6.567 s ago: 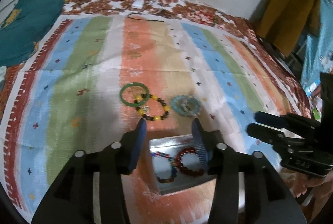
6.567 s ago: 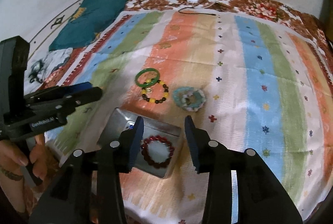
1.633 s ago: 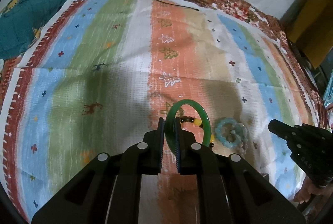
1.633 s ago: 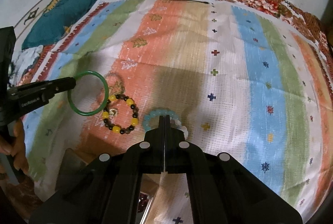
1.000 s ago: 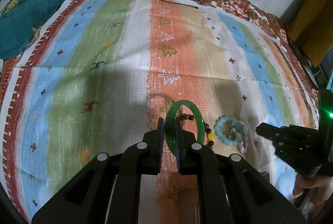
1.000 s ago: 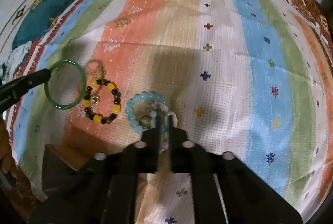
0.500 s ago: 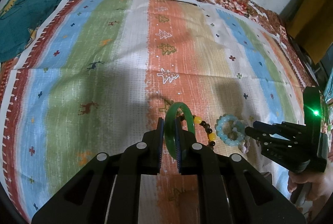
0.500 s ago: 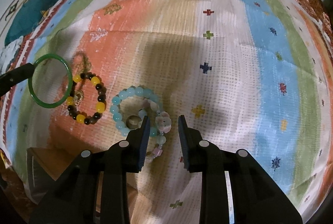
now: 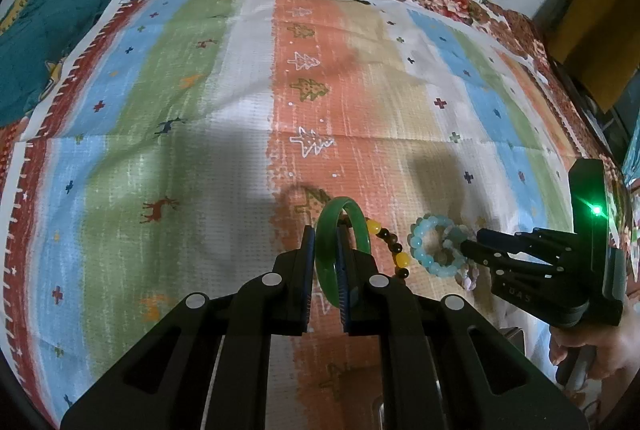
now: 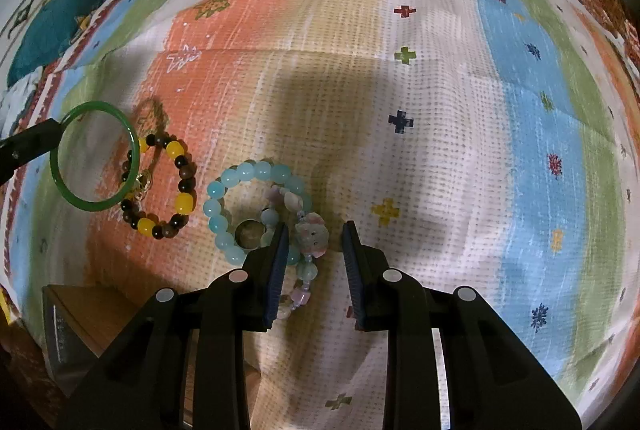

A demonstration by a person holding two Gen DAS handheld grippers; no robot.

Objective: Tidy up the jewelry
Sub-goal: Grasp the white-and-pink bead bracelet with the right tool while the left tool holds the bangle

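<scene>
Between the left gripper [image 9: 325, 230] fingers: green bangle [image 9: 325, 262] is clenched.
Right gripper [image 10: 314, 230] (spread): should be closed squarely over the blue bead bracelet [image 10: 256, 206] strand below it.

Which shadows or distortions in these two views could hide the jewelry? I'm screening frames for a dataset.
Left wrist view: fisheye bends the striped cloth; gripper shadows darken it, yet the green bangle in the left gripper reads clearly. Right wrist view: a broad shadow falls around the blue bead bracelet, beads still distinct; edges curve strongly.
</scene>
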